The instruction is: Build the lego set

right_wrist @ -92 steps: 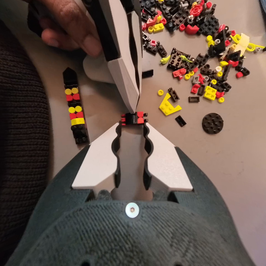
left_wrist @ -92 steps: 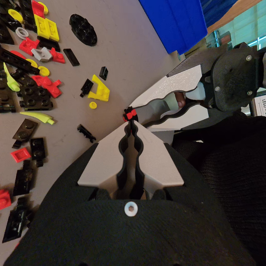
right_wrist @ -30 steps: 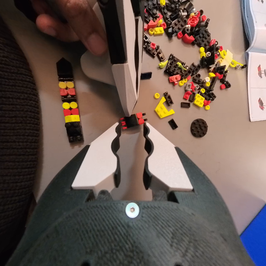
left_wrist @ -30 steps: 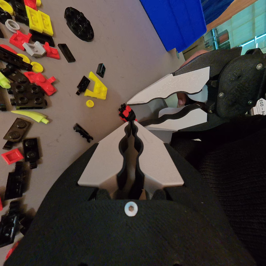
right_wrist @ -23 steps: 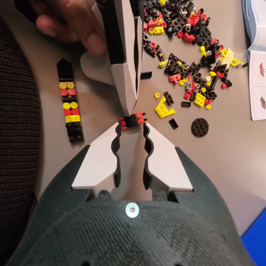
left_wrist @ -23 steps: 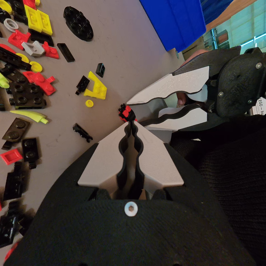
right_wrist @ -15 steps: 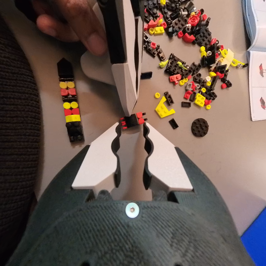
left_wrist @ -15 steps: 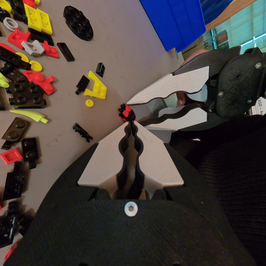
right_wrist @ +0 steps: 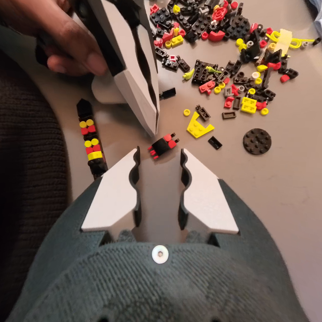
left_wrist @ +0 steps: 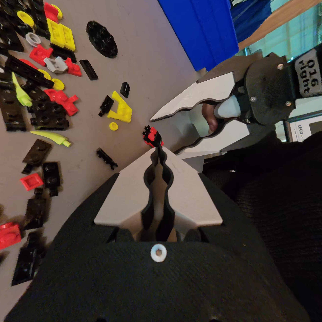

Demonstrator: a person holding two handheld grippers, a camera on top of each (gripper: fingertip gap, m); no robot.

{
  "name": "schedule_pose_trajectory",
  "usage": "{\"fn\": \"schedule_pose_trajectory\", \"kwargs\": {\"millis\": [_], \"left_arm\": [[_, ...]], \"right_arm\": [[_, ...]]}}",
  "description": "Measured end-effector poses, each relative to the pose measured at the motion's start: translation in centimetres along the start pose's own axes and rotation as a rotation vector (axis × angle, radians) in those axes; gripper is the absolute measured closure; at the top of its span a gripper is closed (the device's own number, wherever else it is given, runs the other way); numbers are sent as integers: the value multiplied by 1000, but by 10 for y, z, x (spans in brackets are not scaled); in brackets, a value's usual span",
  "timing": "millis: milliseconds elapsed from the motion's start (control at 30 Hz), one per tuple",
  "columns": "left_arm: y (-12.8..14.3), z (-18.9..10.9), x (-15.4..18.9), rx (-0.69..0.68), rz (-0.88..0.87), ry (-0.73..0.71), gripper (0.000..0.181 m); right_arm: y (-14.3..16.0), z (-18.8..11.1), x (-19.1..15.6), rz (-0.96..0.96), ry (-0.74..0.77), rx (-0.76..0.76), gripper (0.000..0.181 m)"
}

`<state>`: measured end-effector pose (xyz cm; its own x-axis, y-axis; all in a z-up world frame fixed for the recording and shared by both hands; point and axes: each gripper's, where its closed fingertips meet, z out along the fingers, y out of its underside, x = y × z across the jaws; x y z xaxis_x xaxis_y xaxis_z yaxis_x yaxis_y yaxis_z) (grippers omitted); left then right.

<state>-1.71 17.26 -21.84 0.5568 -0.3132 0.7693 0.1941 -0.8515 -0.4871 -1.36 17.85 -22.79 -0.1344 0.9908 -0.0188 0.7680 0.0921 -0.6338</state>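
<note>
Fingers: our left gripper (left_wrist: 158, 150) together, right gripper (right_wrist: 160, 153) apart | grey table (right_wrist: 261, 191), blue bin (left_wrist: 200, 31) at its edge | left-tip contact with red-black assembly (right_wrist: 163, 146) unclear

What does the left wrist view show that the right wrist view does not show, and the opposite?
Only the left wrist view shows the blue bin and the right gripper's black body. Only the right wrist view shows the long striped assembly by the table edge and a hand on the left gripper. Both show the small red and black assembly, the yellow wedge plate and the round black plate.
</note>
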Motion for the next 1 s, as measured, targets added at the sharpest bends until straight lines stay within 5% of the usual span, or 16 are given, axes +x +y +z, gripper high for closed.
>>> {"fn": "schedule_pose_trajectory", "kwargs": {"millis": [33,200,333,533,700,1000], "left_arm": [[-2,-2,1,14,6,11,181],[-25,-20,10,153,72,83,181],[-32,-30,14,189,160,91,181],[-22,-29,18,127,290,90,169],[-2,-31,28,19,482,134,138],[39,-32,60,-135,650,306,145]], "right_arm": [[-2,0,1,34,2,11,136],[-15,3,-4,292,-93,83,132],[-3,3,10,281,-16,36,142],[-1,5,-3,260,-89,11,163],[-16,-7,-26,152,-252,100,164],[-38,-40,-71,155,-628,272,166]]}}
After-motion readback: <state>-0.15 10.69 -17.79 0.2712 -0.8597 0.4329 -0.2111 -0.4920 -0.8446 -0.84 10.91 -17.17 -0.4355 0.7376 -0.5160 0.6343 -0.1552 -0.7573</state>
